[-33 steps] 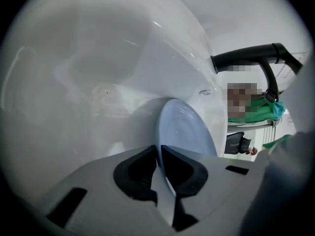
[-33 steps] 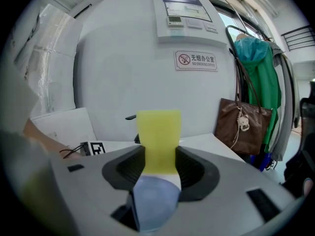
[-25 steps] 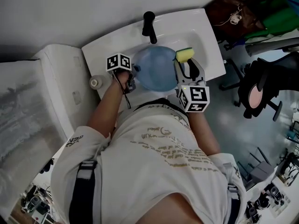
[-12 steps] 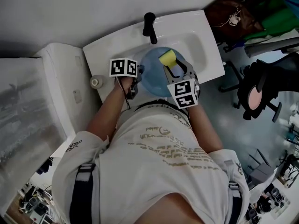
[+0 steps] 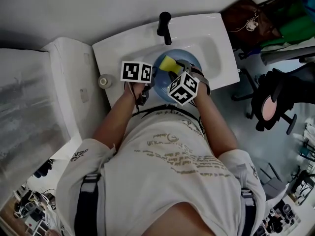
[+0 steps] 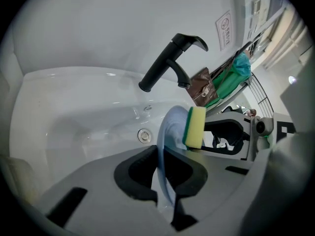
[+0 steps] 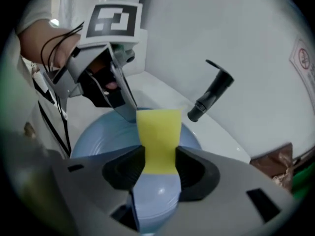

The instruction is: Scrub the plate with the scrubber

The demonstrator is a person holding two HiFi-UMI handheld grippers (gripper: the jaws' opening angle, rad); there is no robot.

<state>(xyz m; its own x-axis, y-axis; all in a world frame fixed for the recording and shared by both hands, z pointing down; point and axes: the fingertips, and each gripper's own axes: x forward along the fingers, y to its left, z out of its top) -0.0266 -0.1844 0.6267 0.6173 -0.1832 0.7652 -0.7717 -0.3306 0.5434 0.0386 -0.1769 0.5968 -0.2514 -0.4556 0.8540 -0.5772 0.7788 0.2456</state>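
A light blue plate (image 5: 176,63) is held over the white sink (image 5: 216,48). My left gripper (image 6: 165,173) is shut on the plate's (image 6: 167,132) left rim, holding it edge-on. My right gripper (image 7: 157,168) is shut on a yellow scrubber (image 7: 157,136) with a green backing (image 6: 189,127). The scrubber (image 5: 169,63) lies against the plate's (image 7: 98,132) inner face, near its middle. The right gripper's (image 5: 178,77) marker cube hides the plate's near part in the head view.
A black faucet (image 5: 164,23) stands at the back of the sink, just beyond the plate. A small white bottle (image 5: 104,80) sits on the sink's left corner. A white cabinet (image 5: 44,102) lies left, a brown bag (image 5: 246,18) and black chair (image 5: 275,102) right.
My right gripper has carried the scrubber leftward, from the plate's right rim onto its middle. The left gripper and plate shifted slightly right.
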